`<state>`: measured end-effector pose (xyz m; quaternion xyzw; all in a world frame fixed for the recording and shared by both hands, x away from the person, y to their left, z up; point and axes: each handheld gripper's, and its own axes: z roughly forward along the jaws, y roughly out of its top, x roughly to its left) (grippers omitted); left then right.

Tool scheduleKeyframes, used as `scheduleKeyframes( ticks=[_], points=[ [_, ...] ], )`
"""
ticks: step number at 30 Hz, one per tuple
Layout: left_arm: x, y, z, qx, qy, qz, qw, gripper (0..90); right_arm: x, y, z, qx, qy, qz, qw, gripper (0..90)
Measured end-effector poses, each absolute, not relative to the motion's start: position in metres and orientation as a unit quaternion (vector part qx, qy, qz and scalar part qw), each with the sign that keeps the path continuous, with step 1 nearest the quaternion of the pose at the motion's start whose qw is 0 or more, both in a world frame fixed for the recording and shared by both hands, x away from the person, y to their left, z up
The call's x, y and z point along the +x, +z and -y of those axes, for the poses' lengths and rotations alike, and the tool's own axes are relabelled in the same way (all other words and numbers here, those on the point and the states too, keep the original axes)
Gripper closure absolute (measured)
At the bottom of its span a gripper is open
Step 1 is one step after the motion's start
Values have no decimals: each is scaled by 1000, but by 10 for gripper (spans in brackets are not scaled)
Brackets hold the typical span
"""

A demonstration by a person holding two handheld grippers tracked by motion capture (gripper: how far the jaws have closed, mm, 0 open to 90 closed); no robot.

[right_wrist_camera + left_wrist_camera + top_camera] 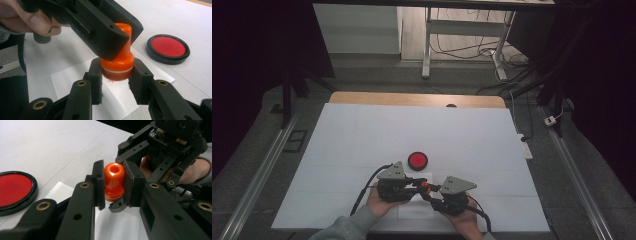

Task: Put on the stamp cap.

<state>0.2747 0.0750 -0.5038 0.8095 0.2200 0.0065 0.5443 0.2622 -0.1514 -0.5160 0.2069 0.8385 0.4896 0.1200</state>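
Observation:
An orange stamp with a round knob handle stands upright over a small white paper slip. My left gripper is shut on its handle, one pad on each side. My right gripper is shut on the wider base, low by the paper. A faint red mark shows on the slip under the stamp. I cannot tell whether the stamp touches the paper. In the high view both grippers meet at the stamp near the table's front edge.
A round red ink pad in a black case lies open just beyond the grippers, also seen as the ink pad and the ink pad. A large white sheet covers the table. Desk legs and cables stand on the floor beyond.

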Motion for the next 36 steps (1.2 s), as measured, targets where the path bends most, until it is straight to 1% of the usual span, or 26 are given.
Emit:
scheduleKeyframes(
  ticks=[16, 23, 26, 31, 36],
  points=[
    [276, -503, -76, 809, 3, -220, 545, 722, 263, -516, 152, 207, 493, -837, 113, 645],
    [272, -503, -75, 803, 17, -216, 555, 725, 261, -512, 152, 222, 496, -832, 113, 648],
    [271, -504, -74, 801, 19, -217, 558, 726, 261, -512, 152, 228, 500, -829, 106, 649],
    [267, -506, -70, 808, 37, -218, 546, 728, 262, -514, 152, 235, 490, -834, 97, 648],
    [268, -505, -70, 813, 39, -218, 539, 725, 264, -516, 151, 231, 488, -837, 94, 646]
  ],
)
